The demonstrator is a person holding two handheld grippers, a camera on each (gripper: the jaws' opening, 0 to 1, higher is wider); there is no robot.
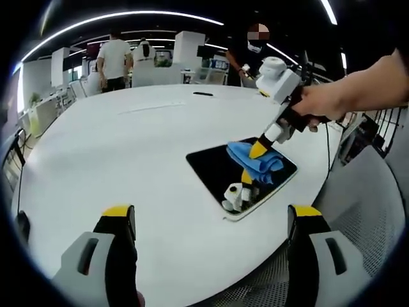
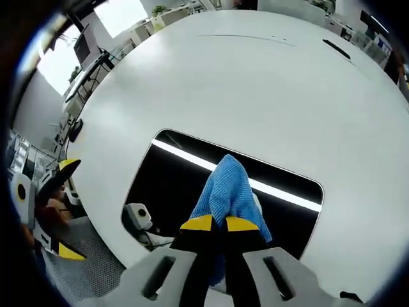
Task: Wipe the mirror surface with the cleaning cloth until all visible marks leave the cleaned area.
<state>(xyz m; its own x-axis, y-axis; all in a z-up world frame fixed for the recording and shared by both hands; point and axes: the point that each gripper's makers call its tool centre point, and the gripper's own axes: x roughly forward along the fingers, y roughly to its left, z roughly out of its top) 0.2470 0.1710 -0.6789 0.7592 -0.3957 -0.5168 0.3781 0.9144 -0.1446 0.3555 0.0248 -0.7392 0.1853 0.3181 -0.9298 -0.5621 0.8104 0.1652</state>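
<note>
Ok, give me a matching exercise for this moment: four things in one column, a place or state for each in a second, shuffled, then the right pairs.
Things:
1. cleaning cloth
2. mirror
3. left gripper
4. right gripper

Places or states:
A. lying flat on the white table
B. open, off the mirror
C. pinched between yellow-tipped jaws
D. shut, over the mirror

Pairs: 1-C, 2-A, 3-B, 4-D

The right yellow-tipped grey tool [image 2: 218, 224], gripped by a bare hand [image 1: 319, 102], pointed steeply downward, jaws apparently clamped together. The left yellow-tipped tool [image 1: 211, 214] hovered, jaws spread wide.
</note>
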